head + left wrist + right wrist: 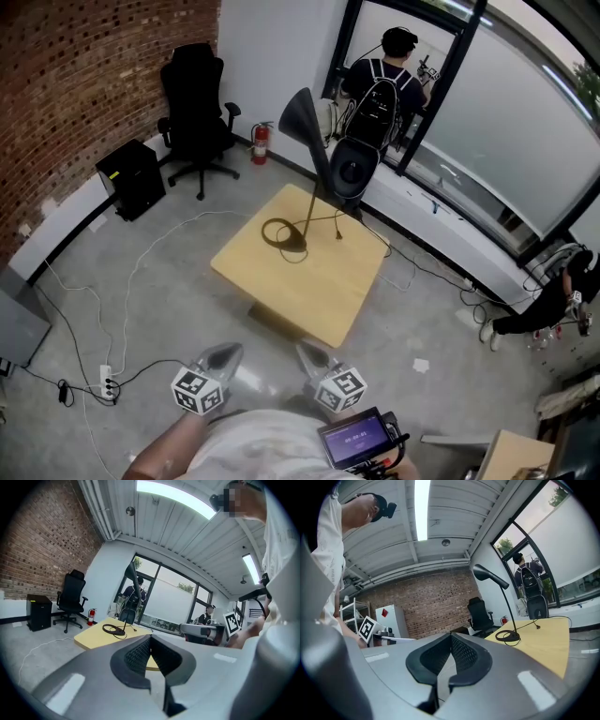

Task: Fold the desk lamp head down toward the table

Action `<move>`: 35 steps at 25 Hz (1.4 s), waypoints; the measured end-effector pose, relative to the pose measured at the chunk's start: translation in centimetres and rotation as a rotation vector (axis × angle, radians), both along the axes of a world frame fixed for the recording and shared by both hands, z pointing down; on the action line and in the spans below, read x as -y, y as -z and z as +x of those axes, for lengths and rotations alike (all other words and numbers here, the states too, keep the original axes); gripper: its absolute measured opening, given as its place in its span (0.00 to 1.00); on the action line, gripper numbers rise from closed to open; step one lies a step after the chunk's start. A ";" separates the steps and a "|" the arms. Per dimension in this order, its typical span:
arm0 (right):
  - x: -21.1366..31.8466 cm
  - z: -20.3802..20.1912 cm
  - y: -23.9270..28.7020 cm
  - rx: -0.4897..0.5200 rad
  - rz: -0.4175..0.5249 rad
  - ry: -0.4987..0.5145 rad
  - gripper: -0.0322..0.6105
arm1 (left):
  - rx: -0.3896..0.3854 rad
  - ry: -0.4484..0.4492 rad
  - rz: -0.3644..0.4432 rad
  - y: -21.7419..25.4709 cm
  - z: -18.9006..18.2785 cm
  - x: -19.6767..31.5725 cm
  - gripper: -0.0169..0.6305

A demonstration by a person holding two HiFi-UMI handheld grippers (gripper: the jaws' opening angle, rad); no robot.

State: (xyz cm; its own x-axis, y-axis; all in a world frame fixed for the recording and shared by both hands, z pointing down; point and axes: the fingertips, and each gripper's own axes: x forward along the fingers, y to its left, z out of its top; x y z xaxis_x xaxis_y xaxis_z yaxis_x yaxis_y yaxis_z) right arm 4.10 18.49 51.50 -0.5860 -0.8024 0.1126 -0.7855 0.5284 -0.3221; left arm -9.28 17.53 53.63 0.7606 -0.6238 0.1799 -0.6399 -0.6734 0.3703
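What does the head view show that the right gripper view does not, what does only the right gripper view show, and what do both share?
Only the head view shows the power strip and the white cables trailing over the floor. Only the right gripper view shows the ceiling light strip, the white cabinet and, close up, the right gripper with its jaws pressed together on nothing. Both views show the desk lamp, head raised, standing on the wooden table, plus the black office chair and the brick wall.

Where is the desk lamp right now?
In the head view, the desk lamp stands upright on the far half of the yellow table, a little left of centre, with its looped cord lying by its base.
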 end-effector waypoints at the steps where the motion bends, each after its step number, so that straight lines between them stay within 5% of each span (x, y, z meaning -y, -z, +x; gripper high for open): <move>1: 0.2 0.0 0.1 -0.001 -0.001 0.003 0.07 | -0.002 0.006 0.004 0.1 -0.1 0.1 0.03; 35: 5.9 -4.3 -1.9 0.031 -0.015 0.145 0.07 | 0.071 0.181 0.005 -0.3 -5.5 3.4 0.03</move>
